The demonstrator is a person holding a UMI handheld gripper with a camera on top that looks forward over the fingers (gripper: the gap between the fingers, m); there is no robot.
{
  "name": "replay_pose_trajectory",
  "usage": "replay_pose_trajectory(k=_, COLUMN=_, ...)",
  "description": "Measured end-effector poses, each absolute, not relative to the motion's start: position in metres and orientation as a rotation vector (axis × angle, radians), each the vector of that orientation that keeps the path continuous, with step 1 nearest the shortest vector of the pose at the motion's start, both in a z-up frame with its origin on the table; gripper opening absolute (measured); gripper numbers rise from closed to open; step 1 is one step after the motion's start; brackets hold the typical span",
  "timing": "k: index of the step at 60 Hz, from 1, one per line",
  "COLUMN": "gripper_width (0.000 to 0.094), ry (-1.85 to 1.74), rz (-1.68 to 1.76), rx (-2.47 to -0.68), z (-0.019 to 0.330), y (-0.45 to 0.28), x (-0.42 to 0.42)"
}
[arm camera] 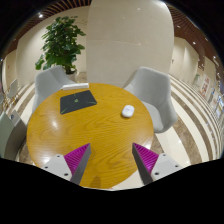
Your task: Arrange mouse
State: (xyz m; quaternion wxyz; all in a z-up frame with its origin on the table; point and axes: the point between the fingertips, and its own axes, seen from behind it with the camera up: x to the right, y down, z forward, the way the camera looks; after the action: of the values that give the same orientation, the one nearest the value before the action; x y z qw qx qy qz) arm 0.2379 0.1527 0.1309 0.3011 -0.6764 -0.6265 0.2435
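Note:
A white mouse (128,111) lies on the round wooden table (95,135), toward its far right side. A dark mouse pad (77,100) lies flat at the table's far left, well apart from the mouse. My gripper (112,160) is open above the table's near edge, with nothing between its magenta pads (146,157). The mouse is well beyond the fingers, slightly right of the gap between them.
Two white chairs stand at the table's far side, one at the left (50,82) and one at the right (150,92). A green potted plant (62,42) and a wide pale column (115,35) stand behind.

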Motion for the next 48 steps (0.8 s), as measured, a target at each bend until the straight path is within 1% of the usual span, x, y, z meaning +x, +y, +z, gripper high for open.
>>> replay_pose_trajectory(k=14, gripper_width=0.0868, ry=-1.682, rz=0.644, rx=-1.789, z=0.11, y=0.208, x=0.225)
replay_pose_trajectory(k=26, gripper_width=0.0869, ry=-1.737, rz=0.703, rx=-1.732, z=0.093, y=0.228, x=0.201)
replay_pose_trajectory(k=48, gripper_width=0.0866, ry=-1.771, rz=0.791, rx=-1.738, z=0.041, y=0.251, x=0.127)
